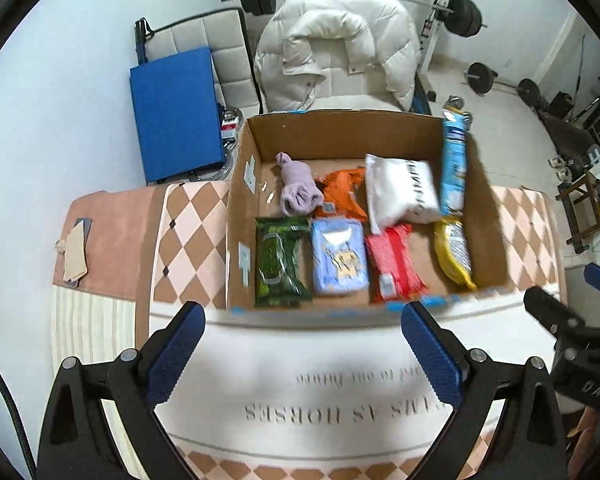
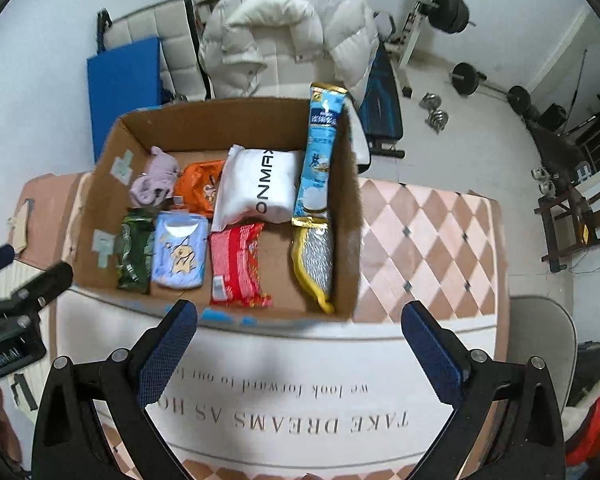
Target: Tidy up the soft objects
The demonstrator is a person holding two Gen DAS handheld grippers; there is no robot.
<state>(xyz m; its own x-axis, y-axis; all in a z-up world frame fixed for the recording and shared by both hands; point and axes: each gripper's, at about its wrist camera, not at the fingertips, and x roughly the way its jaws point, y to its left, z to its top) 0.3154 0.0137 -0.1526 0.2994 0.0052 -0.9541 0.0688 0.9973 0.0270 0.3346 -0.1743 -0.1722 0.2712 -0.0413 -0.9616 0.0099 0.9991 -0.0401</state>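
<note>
An open cardboard box [image 1: 340, 128] [image 2: 346, 184] stands on a patterned mat. It holds a lilac cloth [image 1: 298, 190] [image 2: 154, 180], an orange pack [image 1: 342, 196] [image 2: 200, 186], a white pouch [image 1: 402, 192] [image 2: 260, 186], a green pack [image 1: 280, 266] [image 2: 134, 250], a light blue pack [image 1: 340, 258] [image 2: 180, 254], a red pack [image 1: 394, 264] [image 2: 236, 264], a yellow-edged bag [image 1: 454, 252] [image 2: 314, 260] and a tall blue bag [image 1: 454, 164] [image 2: 320, 148] against the right wall. My left gripper [image 1: 304, 316] and right gripper [image 2: 300, 316] are open and empty, just short of the box's near wall.
A white puffer jacket [image 1: 336, 52] [image 2: 284, 32] lies on a chair behind the box. A blue mat [image 1: 176, 112] leans at back left. Barbells and weights [image 1: 464, 12] [image 2: 452, 8] stand at the back. The other gripper shows at right [image 1: 560, 320] and at left [image 2: 32, 288].
</note>
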